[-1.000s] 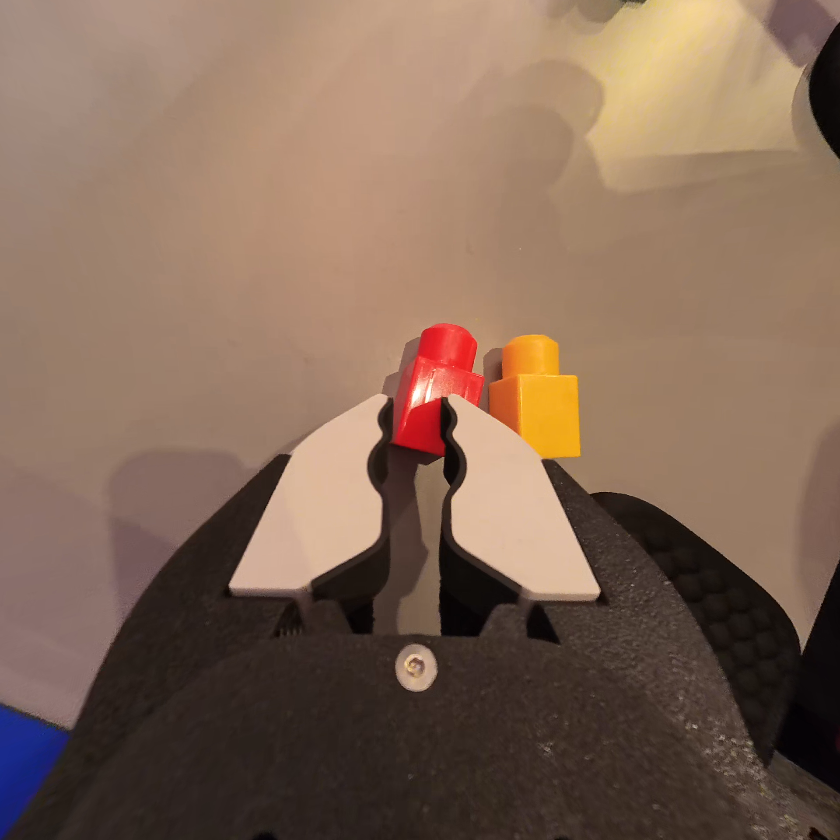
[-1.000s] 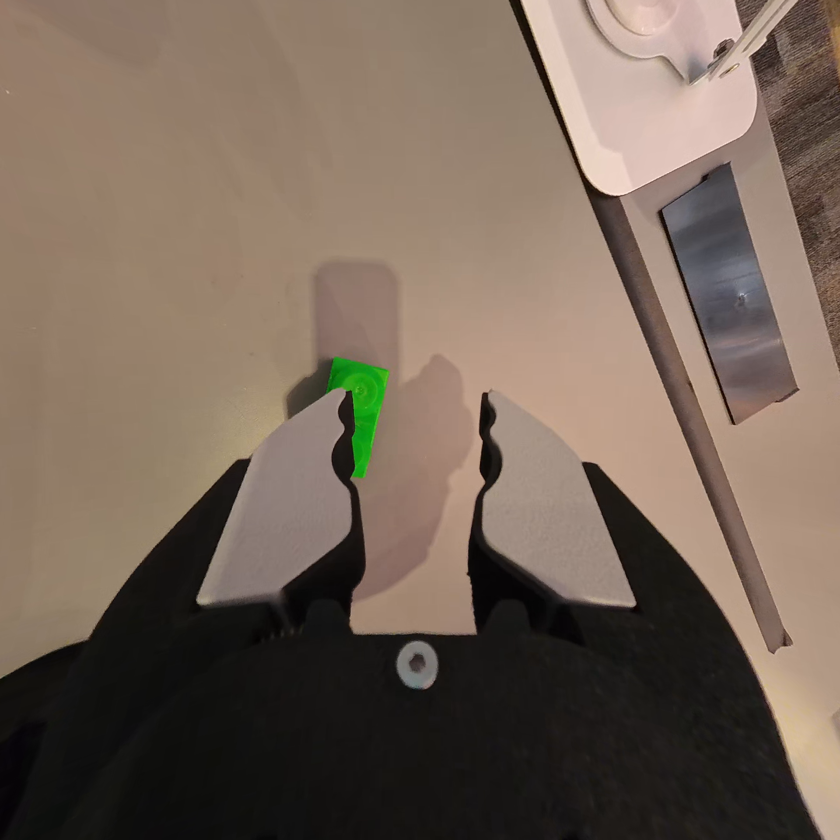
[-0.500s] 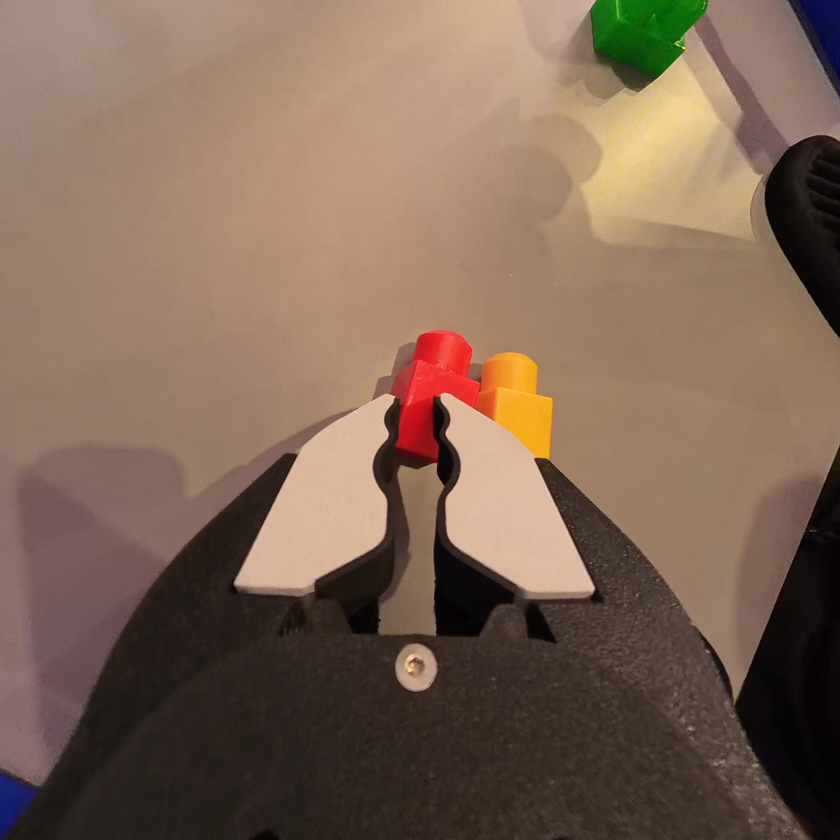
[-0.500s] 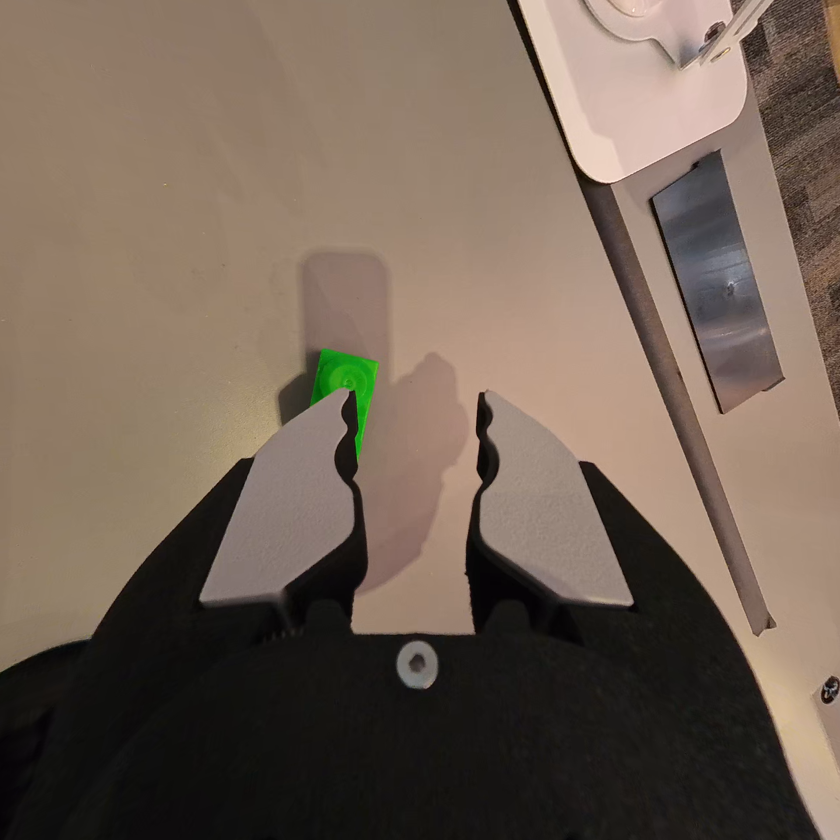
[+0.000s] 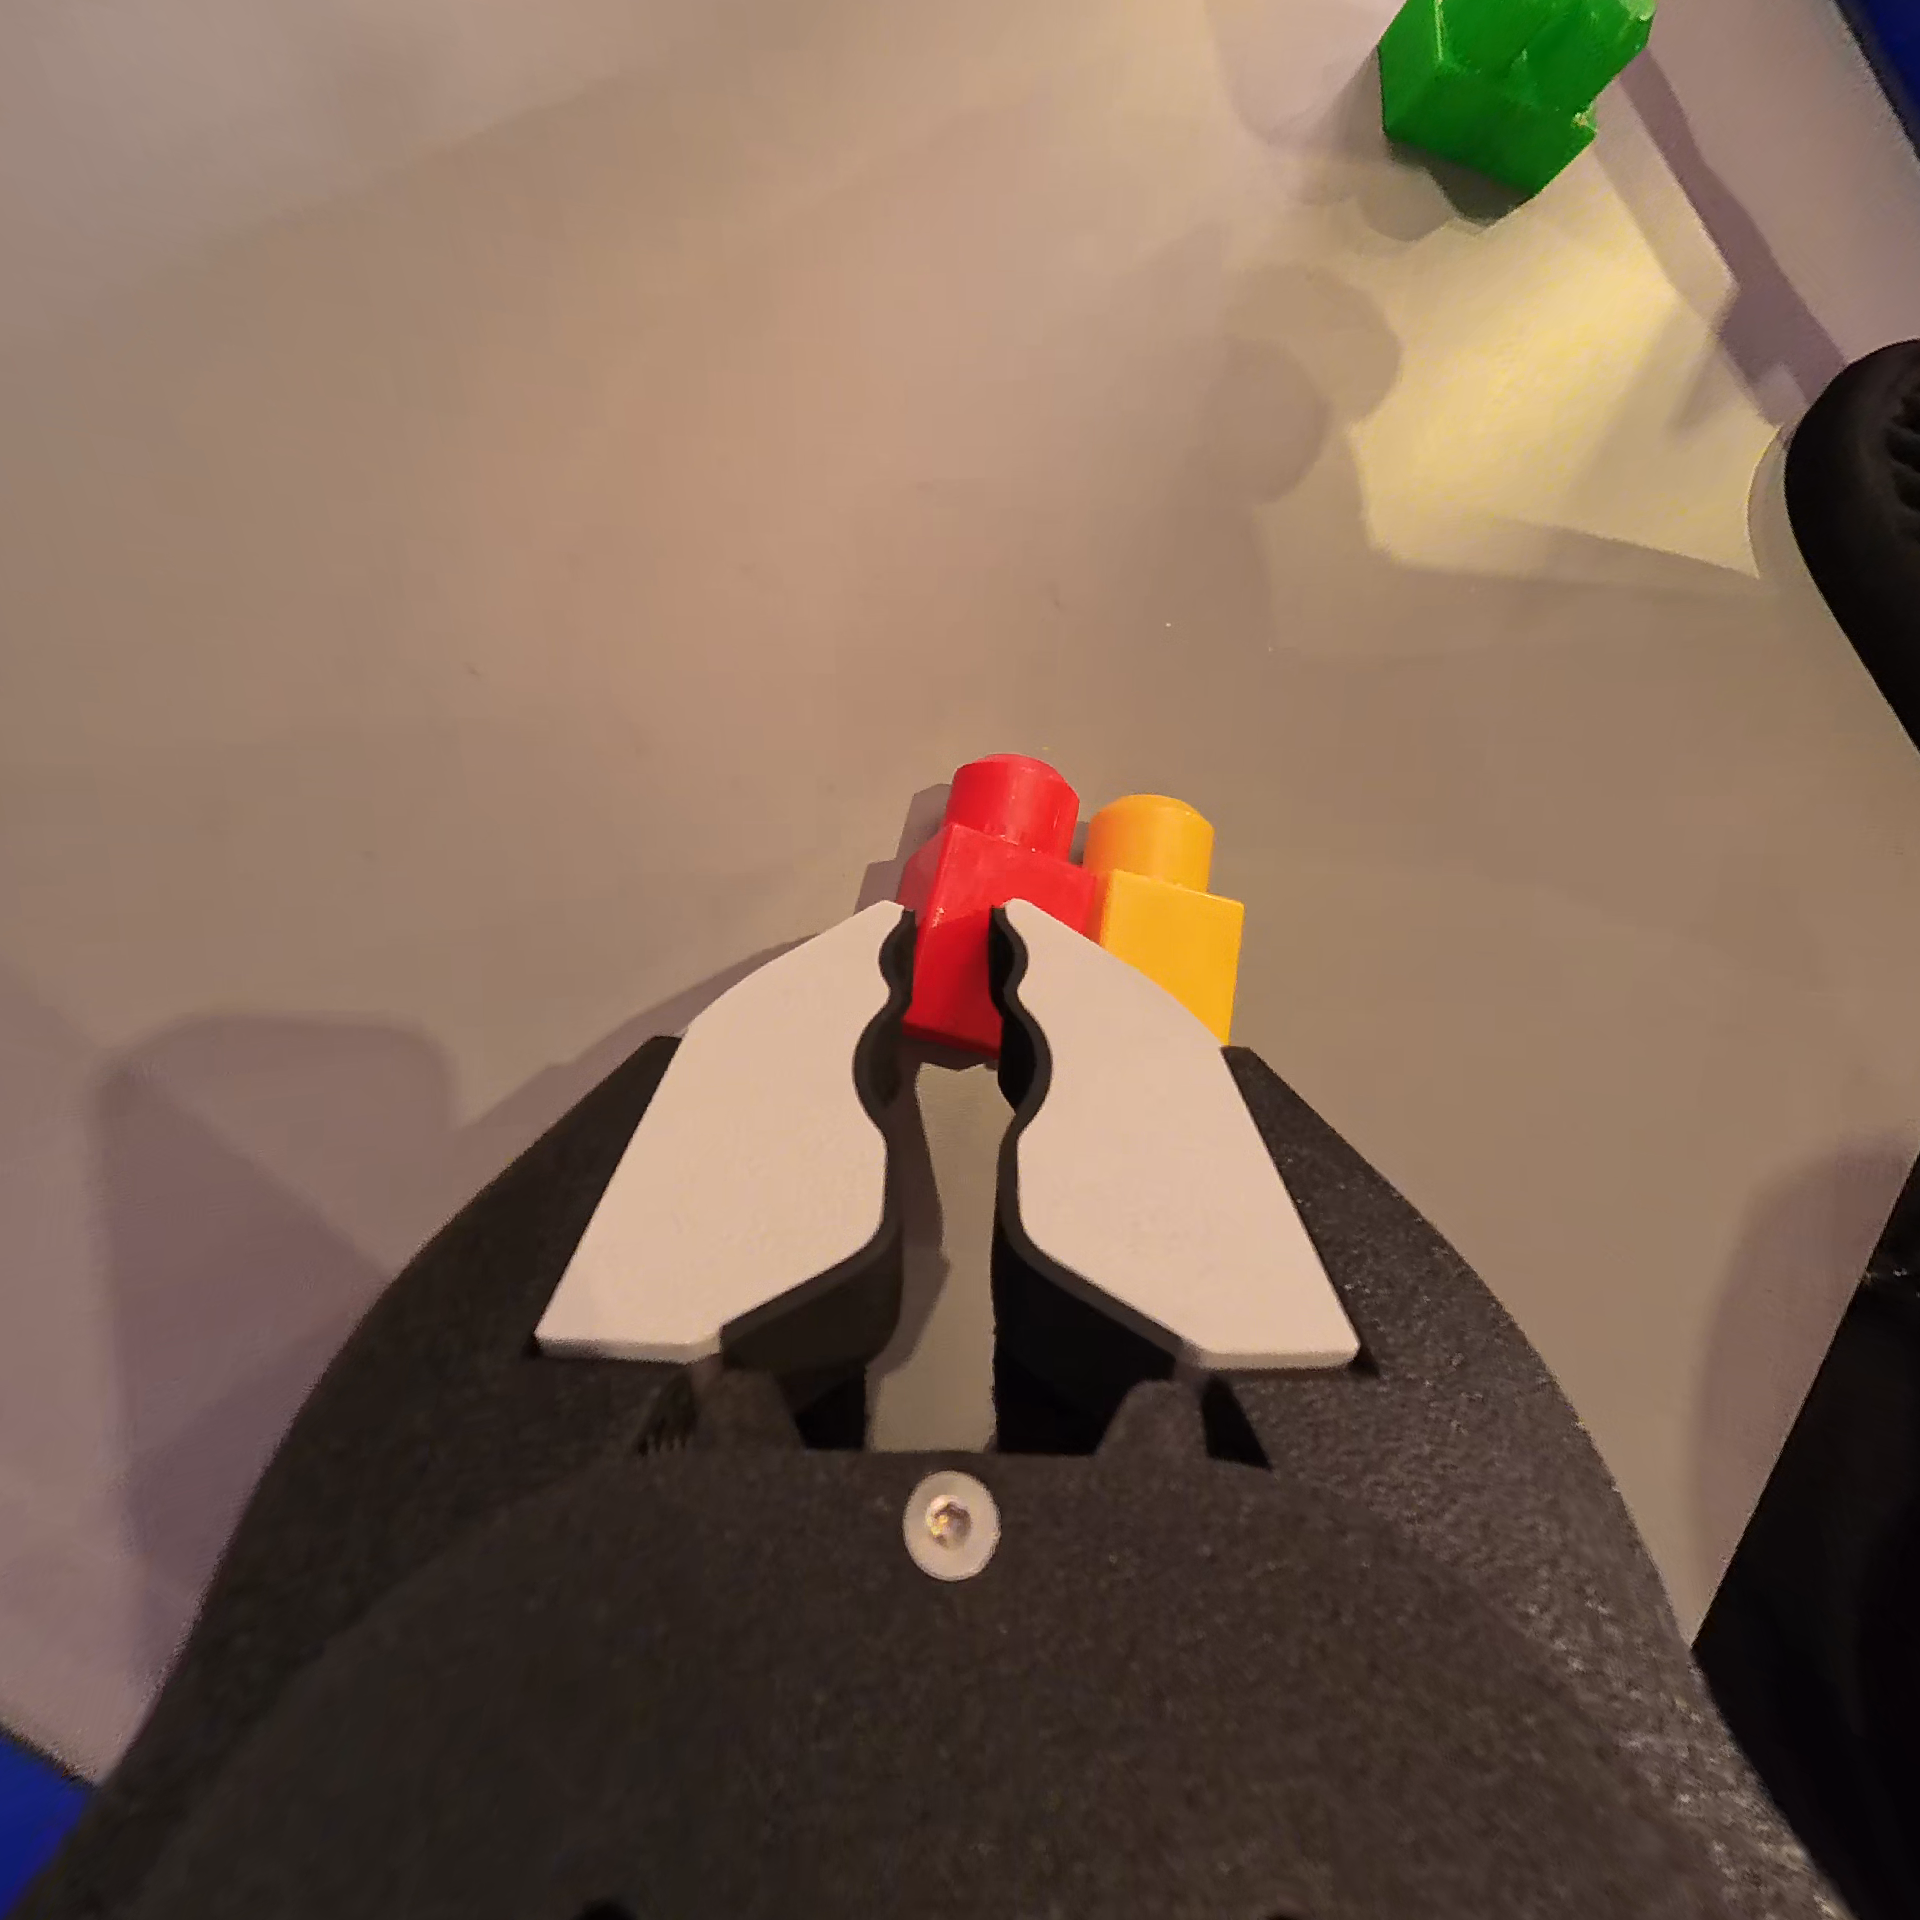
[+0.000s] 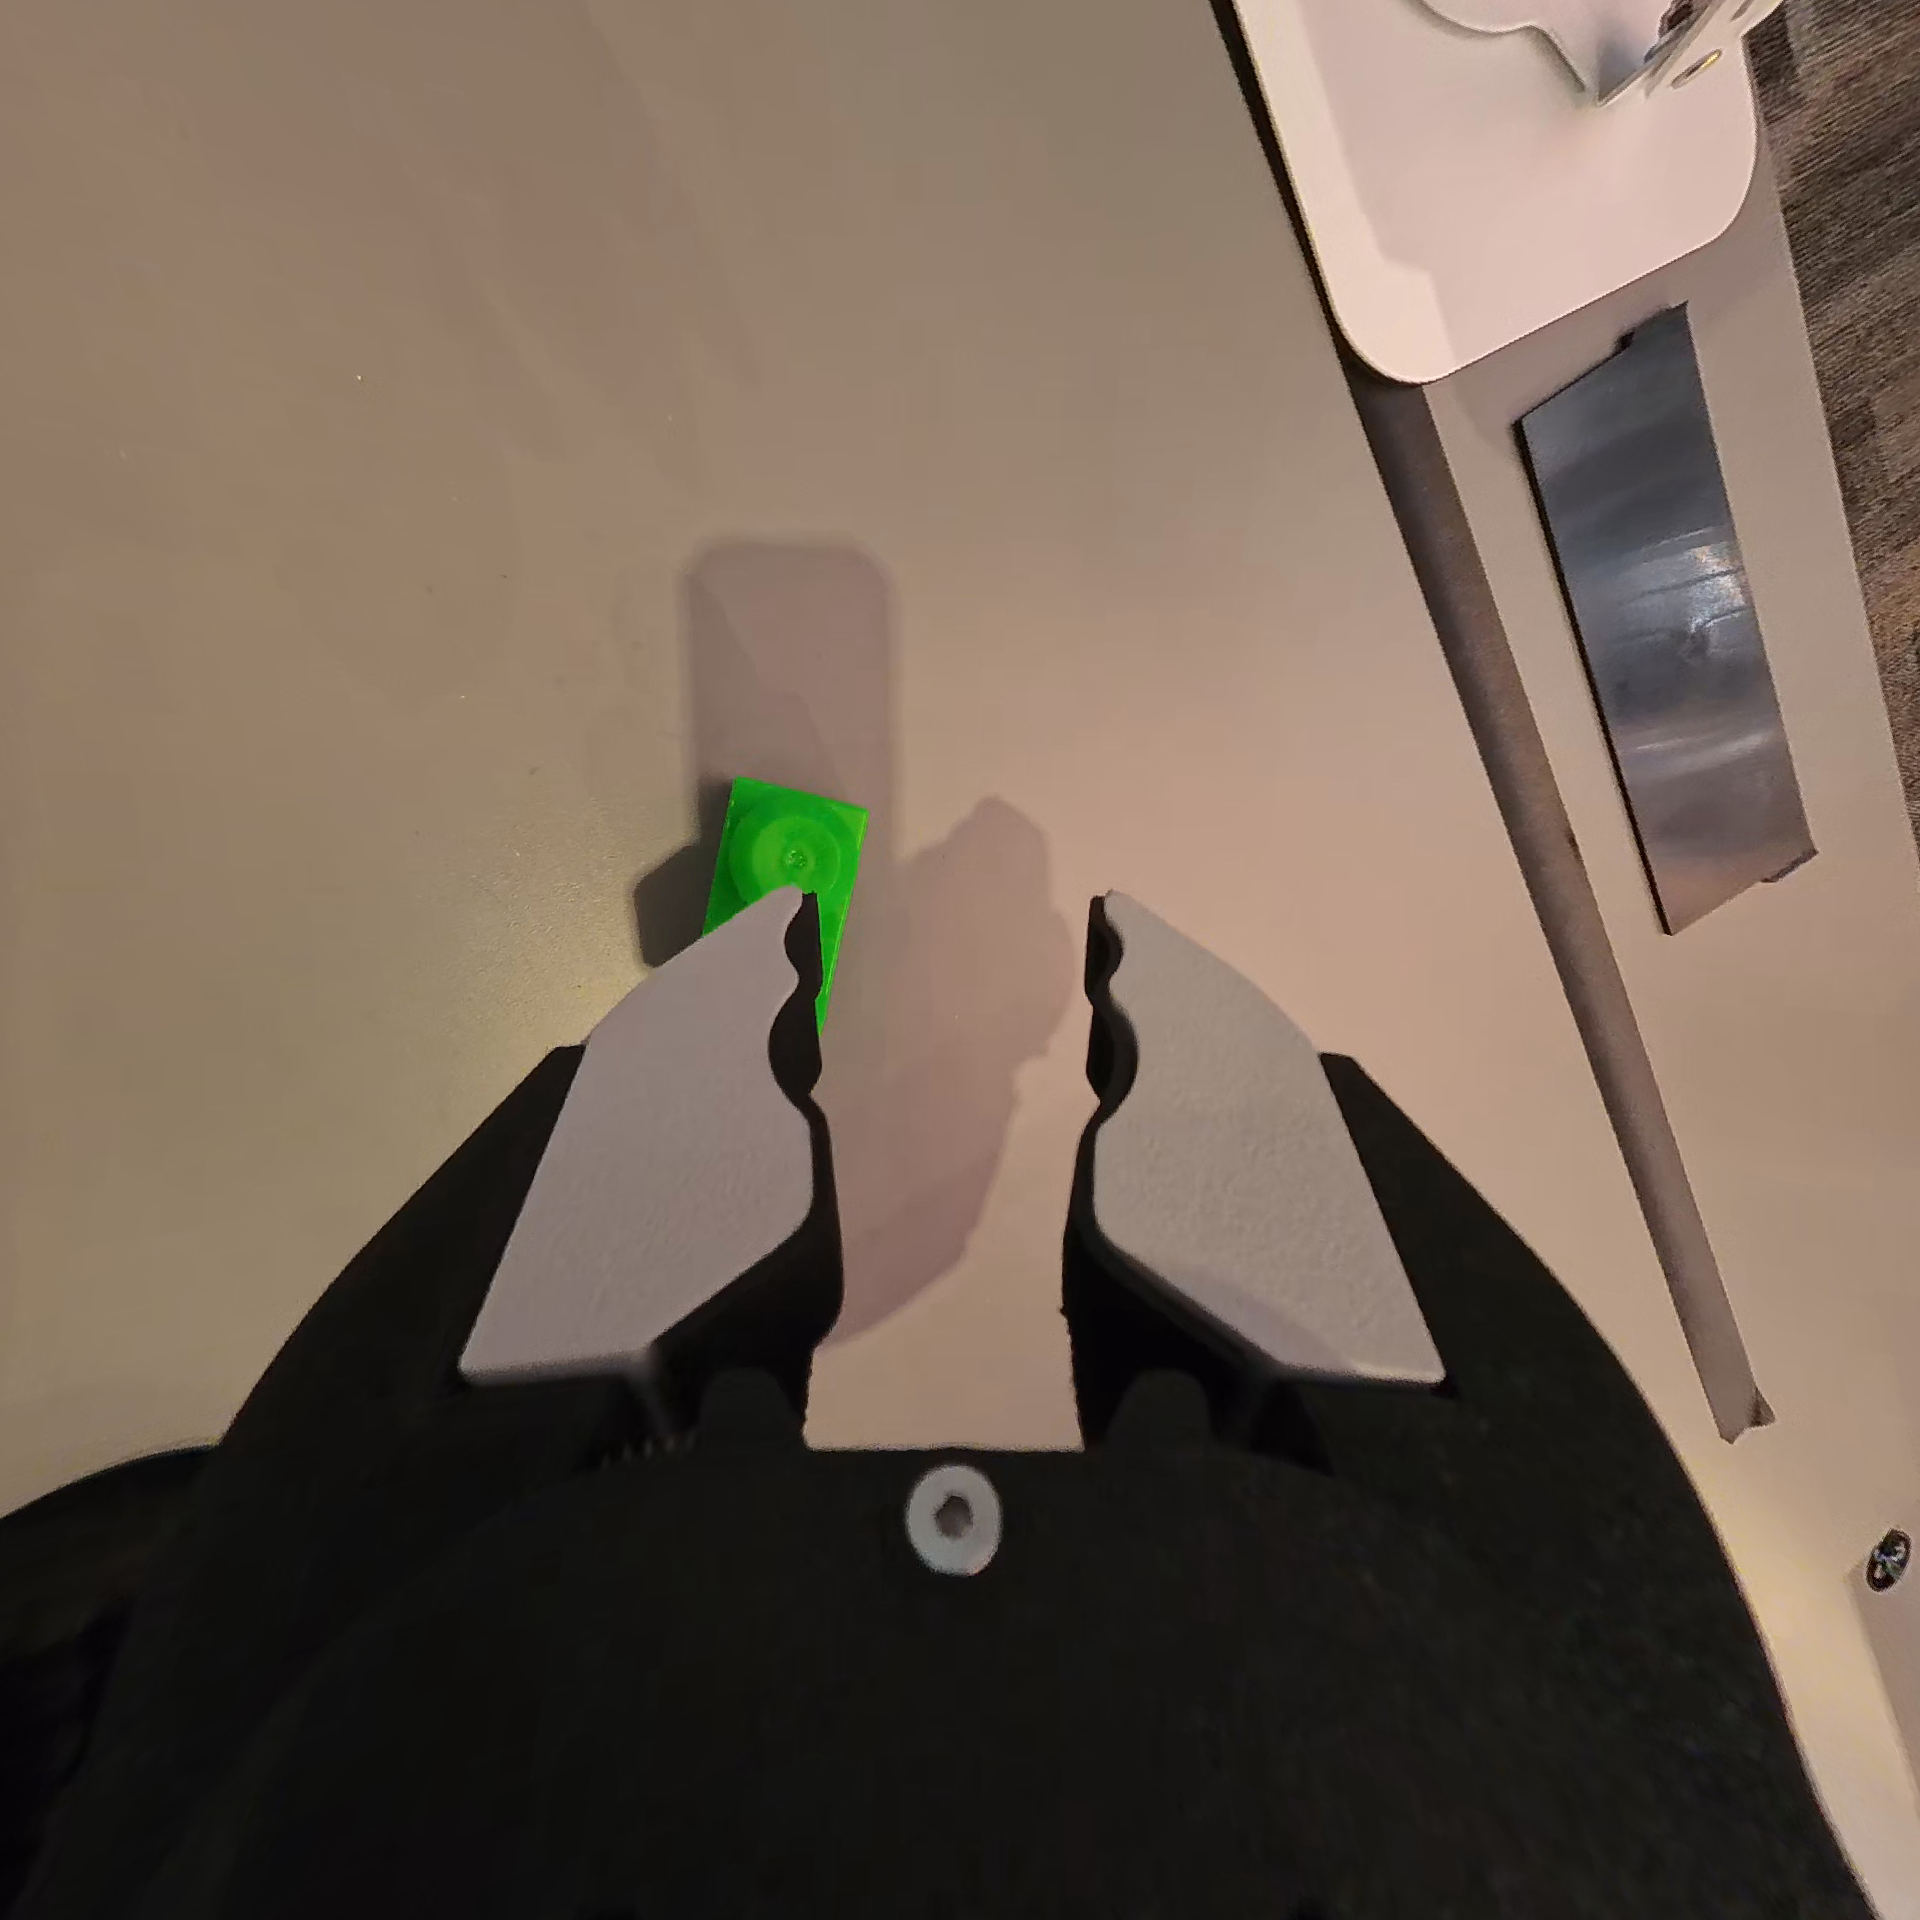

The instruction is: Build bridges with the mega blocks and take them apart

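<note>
Red single-stud block [image 5: 971,935] sits pinched between the left gripper [image 5: 948,925] tips, beside and touching an orange block [image 5: 1169,925] on the grey table [image 5: 520,520]. A green block [image 6: 795,868] lies partly under the right gripper [image 6: 945,914], whose jaws gape empty.

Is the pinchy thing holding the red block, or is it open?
Holding it. The left gripper is shut on the red block, both fingers pressed against its sides, right beside the orange block.
</note>
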Motion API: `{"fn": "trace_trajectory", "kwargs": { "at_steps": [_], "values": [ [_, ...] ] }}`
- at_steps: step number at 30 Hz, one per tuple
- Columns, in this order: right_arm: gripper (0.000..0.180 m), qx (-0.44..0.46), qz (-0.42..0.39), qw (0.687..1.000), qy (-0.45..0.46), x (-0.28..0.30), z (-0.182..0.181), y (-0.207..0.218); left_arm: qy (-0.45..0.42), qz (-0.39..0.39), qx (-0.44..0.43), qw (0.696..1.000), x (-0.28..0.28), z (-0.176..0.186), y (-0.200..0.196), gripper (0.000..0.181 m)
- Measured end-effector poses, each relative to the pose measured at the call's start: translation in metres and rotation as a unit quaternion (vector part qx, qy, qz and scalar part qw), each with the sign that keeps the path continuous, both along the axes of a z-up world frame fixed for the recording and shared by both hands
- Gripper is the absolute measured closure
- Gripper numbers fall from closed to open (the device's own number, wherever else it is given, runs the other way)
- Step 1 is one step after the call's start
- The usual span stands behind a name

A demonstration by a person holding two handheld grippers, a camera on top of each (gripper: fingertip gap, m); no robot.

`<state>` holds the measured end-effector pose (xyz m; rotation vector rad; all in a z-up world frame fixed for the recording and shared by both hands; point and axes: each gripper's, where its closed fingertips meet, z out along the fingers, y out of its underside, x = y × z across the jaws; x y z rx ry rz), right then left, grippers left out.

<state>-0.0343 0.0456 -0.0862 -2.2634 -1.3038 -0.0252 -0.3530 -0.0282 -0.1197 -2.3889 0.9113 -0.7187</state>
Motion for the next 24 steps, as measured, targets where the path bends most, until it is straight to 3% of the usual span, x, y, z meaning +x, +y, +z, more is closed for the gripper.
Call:
{"fn": "trace_trajectory", "kwargs": {
  "at_steps": [24],
  "values": [
    [0.134, -0.016, -0.002, 1.000, -0.013, 0.0057, -0.0082, -0.0022, -0.037, 0.039, -0.003, 0.999, 0.0044, 0.0022, -0.0056, 0.168]
  ]
}}
